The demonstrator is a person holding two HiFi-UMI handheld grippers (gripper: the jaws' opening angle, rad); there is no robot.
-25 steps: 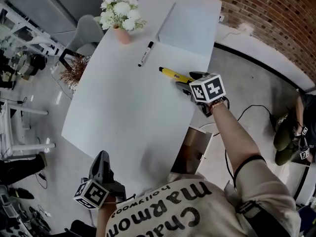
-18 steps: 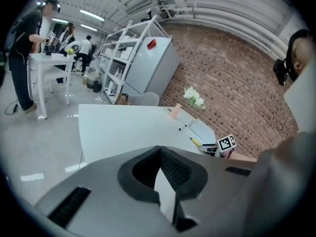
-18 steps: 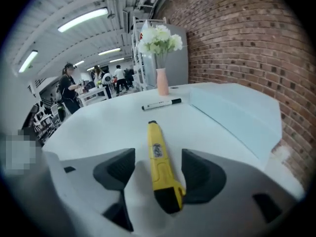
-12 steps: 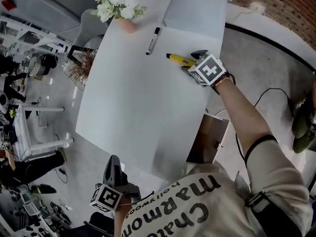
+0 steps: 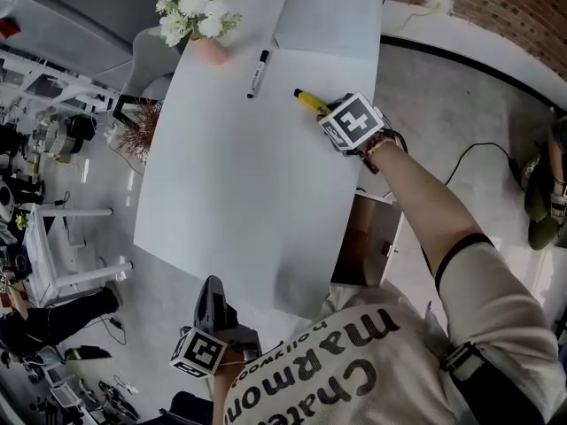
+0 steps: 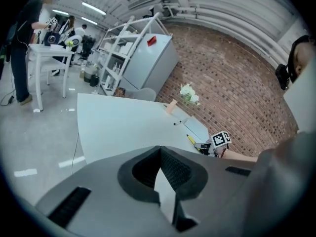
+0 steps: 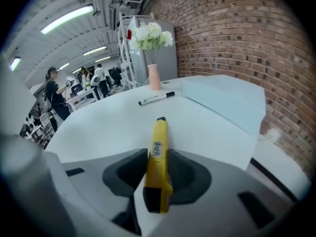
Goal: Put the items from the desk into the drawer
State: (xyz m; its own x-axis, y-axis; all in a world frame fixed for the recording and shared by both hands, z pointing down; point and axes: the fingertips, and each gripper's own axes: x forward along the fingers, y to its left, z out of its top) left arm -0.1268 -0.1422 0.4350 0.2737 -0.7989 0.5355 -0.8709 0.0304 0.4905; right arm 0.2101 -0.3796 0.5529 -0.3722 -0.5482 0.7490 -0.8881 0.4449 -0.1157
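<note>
On the far right part of the white desk [image 5: 230, 193], the right tongs [image 5: 326, 111] are clamped on the rear end of a yellow marker [image 5: 306, 101]. Its dark tip points away toward the black marker [image 5: 257, 73]. Whether the yellow one has cleared the surface I cannot tell. The left tongs [image 6: 160, 153] hang off the near edge of the desk, closed tight with nothing between them.

The step in hand looks like the pick-up of the 1st item. The next move, as I judge it, calls for lifting the marker and carrying it back toward the person. The open drawer [image 5: 363, 237] juts out below the desk's right edge, so the marker must go down past that edge before it is let go. At least 1 more pen would remain after that.

The yellow marker is a slim, hard plastic stick with a glossy skin, a small printed label and a black butt. Gripped by the end, it may pivot between the ribbed dark faces of the tongs if swung quickly. The desk top is smooth, matte and rounded at its corners. The drawer shows a brown, wood-like inside. Farther off are a pale flat pad [image 5: 328, 16] and a pink vase [image 5: 213, 51] of white flowers.
</note>
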